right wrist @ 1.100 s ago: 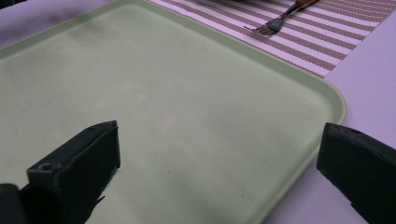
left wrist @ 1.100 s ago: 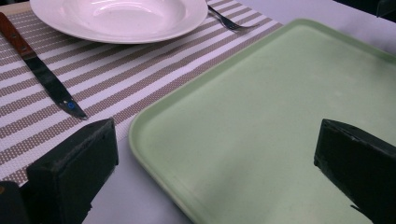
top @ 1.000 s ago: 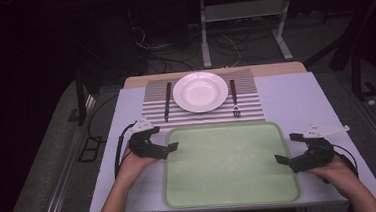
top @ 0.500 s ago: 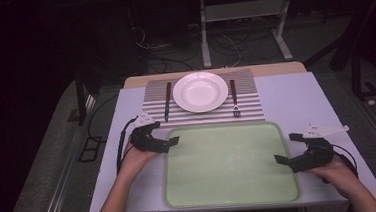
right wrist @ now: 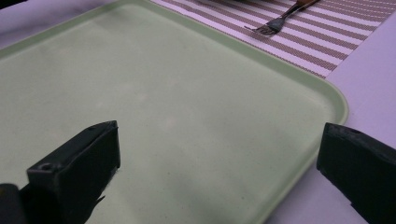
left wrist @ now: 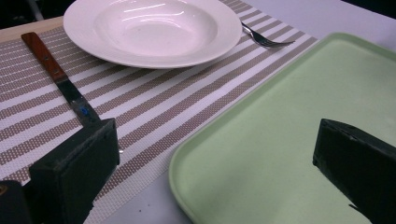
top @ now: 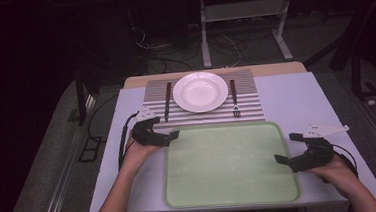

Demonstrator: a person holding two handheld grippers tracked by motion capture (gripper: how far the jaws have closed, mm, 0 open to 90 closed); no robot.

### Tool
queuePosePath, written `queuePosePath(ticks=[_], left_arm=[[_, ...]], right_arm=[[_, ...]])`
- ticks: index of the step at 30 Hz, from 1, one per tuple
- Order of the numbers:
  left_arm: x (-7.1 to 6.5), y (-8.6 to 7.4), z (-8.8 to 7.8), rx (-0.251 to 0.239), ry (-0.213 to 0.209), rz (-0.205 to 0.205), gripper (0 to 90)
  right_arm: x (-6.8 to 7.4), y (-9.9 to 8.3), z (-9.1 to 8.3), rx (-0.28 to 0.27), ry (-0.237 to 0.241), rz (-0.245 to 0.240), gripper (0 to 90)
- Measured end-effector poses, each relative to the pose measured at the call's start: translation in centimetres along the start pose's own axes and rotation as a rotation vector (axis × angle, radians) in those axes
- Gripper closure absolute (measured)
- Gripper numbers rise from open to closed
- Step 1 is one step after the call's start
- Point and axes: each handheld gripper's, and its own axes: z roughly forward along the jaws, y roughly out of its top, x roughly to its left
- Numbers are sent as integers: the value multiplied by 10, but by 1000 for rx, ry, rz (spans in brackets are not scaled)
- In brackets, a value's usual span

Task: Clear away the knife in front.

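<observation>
A white plate sits mid-placemat on the striped placemat. A wood-handled knife lies to its left and a fork to its right. In front lies an empty pale green tray. My left gripper hovers open over the tray's far left corner, one jaw above the knife's blade end. My right gripper is open astride the tray's right rim, holding nothing.
The pale grey table has bare surface right of the placemat and left of the tray. Behind the table, dark floor holds cables and a metal stand. Each gripper trails a black cable.
My left gripper has moved a little away from the person, toward the placemat and knife. The right gripper has stayed put at the tray's right edge.
</observation>
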Motion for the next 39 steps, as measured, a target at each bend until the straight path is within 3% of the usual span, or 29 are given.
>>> queuePosePath(ticks=[9,23,39], left_arm=[[8,3,7,7,18,-2,43],[22,7,19,13,47,-3,180],[36,11,30,14,46,-16,280]], right_arm=[[0,0,0,-3,4,1,0],[0,0,0,-6,5,3,0],[0,0,1,-8,2,4,0]])
